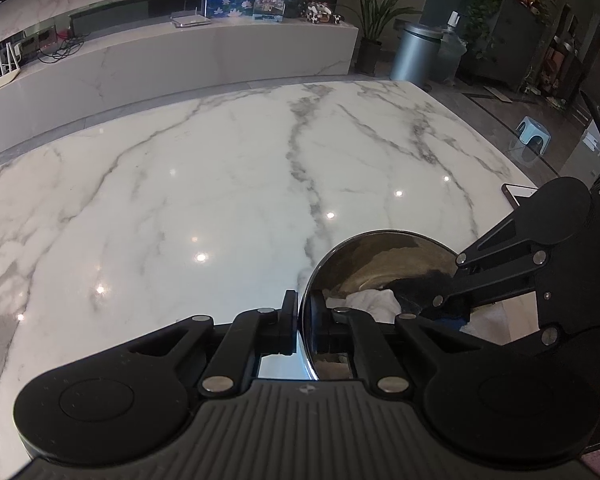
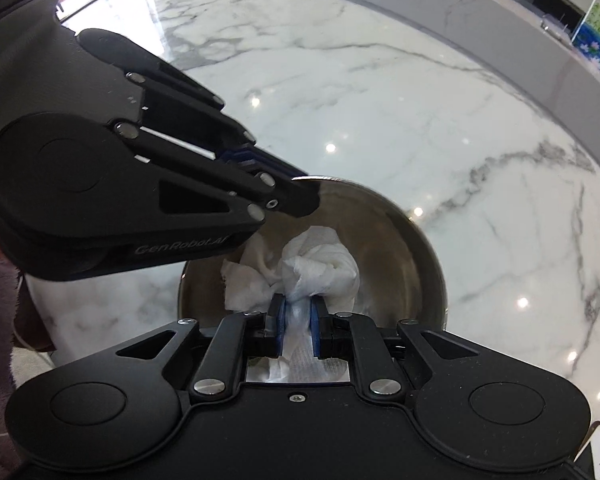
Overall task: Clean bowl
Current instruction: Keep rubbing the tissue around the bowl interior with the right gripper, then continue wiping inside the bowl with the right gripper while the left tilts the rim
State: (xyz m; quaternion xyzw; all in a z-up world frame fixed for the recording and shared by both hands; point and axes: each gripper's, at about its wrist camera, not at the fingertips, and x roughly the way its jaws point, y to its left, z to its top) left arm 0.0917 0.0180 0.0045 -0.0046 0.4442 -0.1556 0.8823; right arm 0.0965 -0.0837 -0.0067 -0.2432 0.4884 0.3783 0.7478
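Steel bowl (image 2: 400, 248): tilted on the white marble surface (image 2: 380, 100), mouth toward the right gripper. Left gripper (image 1: 300, 320): pinched on the bowl's rim, one finger outside, one inside. Right gripper (image 2: 298, 320): blue pads (image 2: 281, 320) clamped on a crumpled white paper towel (image 2: 312, 264), which lies inside the bowl against its wall.

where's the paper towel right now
The crumpled paper towel sits inside the steel bowl on the marble table, pinched by the right gripper; the left gripper clamps the bowl's rim.
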